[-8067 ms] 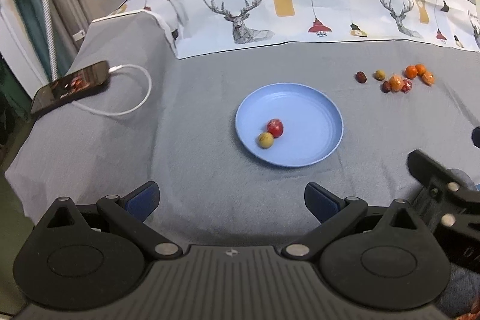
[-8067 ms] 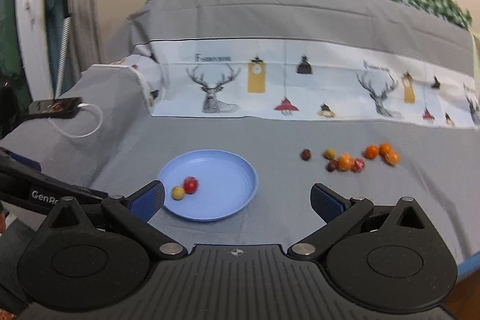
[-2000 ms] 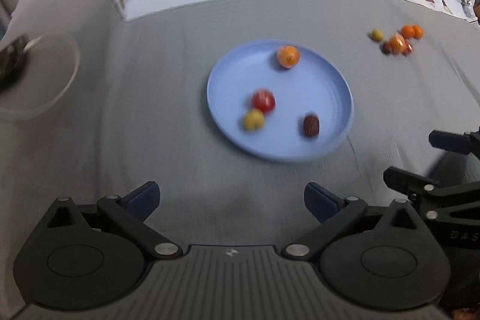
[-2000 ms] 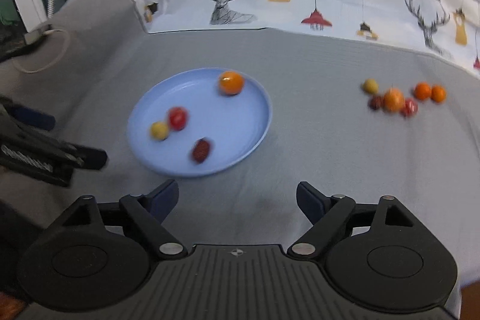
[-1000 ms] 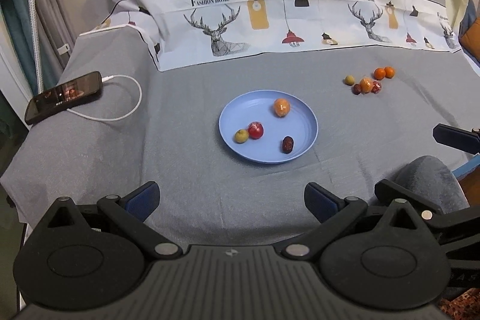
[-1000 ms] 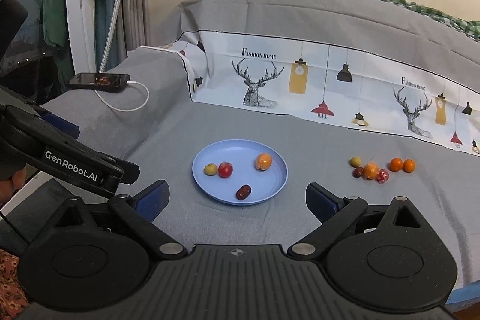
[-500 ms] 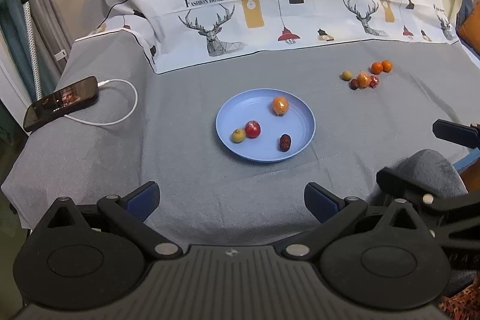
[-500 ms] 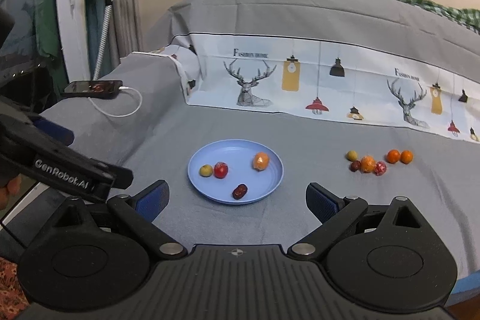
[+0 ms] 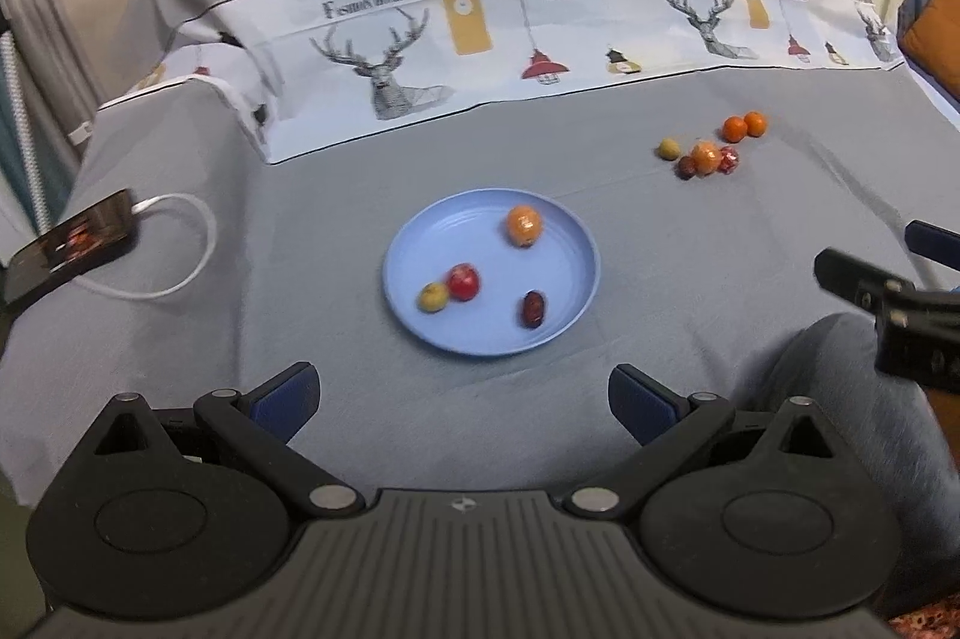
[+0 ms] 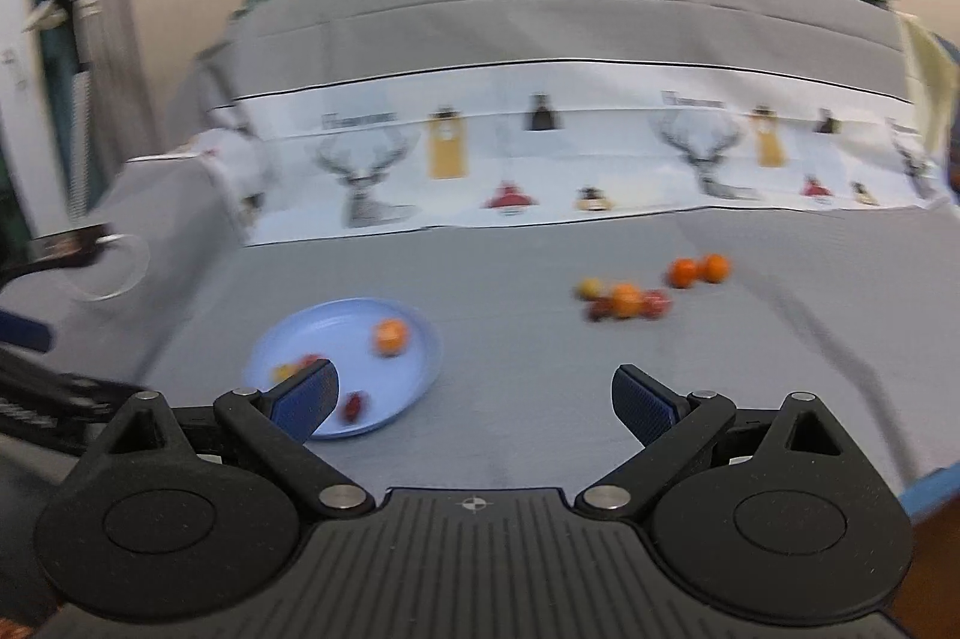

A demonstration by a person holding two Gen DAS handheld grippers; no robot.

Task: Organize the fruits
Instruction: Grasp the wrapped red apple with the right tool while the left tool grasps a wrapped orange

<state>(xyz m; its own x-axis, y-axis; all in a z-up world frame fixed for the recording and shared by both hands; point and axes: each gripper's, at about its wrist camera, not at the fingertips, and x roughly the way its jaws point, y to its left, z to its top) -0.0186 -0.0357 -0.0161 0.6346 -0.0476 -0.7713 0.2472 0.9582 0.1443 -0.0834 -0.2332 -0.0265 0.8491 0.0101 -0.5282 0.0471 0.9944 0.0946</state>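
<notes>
Left wrist, blue plate, four fruits

A: On the light blue plate?
B: An orange fruit, a red one, a yellow-green one, a dark brown date.
A: Beyond the plate?
B: Grey bedcover, with a white band printed with grey deer and yellow and red lamps.
</notes>
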